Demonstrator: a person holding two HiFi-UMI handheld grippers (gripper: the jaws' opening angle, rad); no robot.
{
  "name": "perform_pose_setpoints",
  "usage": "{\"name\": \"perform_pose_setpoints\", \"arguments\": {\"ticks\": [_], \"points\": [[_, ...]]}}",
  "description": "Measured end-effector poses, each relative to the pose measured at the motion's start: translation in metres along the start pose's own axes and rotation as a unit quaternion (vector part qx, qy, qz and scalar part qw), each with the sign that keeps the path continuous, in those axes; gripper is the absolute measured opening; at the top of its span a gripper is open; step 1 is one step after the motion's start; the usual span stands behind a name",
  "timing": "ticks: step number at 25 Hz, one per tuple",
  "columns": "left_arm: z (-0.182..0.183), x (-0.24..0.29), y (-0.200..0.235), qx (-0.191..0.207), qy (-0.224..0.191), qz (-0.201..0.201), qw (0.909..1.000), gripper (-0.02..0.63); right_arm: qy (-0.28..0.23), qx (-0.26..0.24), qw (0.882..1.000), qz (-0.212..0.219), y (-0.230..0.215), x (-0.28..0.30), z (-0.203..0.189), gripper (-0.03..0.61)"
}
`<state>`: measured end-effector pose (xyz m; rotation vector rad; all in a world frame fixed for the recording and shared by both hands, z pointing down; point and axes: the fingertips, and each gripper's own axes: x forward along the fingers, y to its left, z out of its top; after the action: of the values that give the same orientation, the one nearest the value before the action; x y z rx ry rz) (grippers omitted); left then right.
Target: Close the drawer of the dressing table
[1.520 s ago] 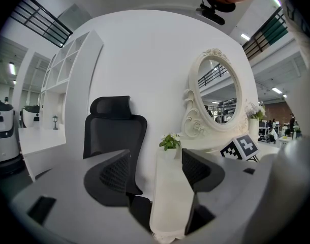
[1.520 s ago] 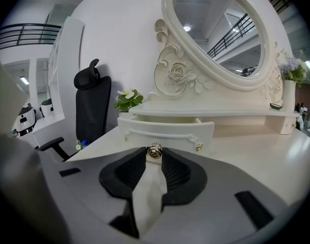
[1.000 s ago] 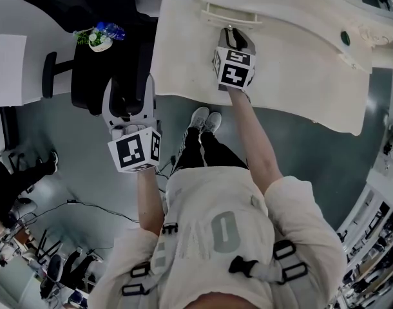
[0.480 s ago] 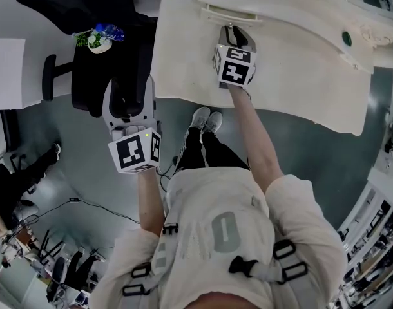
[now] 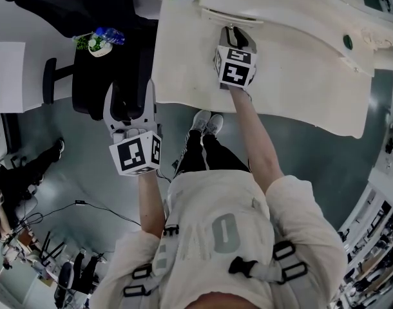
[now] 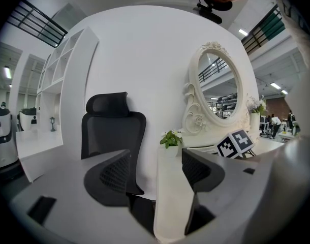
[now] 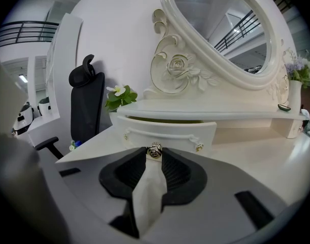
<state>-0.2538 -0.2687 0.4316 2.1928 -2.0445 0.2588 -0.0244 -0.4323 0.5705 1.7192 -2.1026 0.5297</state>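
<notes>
Staying clamped: right tongs (image 7: 154,157), metal knob (image 7: 155,150), open drawer (image 7: 167,132)

The only readable mark is a large grey "0" printed on the front of the person's pale shirt (image 5: 223,232), seen in the head view. A fainter print just left of it cannot be made out. The marker cubes (image 5: 135,154) bear black-and-white square patterns, not lettering.

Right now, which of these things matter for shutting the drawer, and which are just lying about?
Part of the job: partly open cream drawer; its small silver knob; right gripper, closed on that knob.
Just lying about: black high-backed office chair; small green potted plant; oval cream-framed mirror.
</notes>
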Motion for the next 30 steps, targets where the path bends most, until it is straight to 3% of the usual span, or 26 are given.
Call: {"name": "perform_pose_setpoints", "arguments": {"ticks": [30], "points": [[-0.007, 0.012, -0.003, 0.004, 0.012, -0.002, 0.9999, 0.301, -0.010, -0.005, 1.000, 0.000, -0.009, 0.022, 0.014, 0.103]]}}
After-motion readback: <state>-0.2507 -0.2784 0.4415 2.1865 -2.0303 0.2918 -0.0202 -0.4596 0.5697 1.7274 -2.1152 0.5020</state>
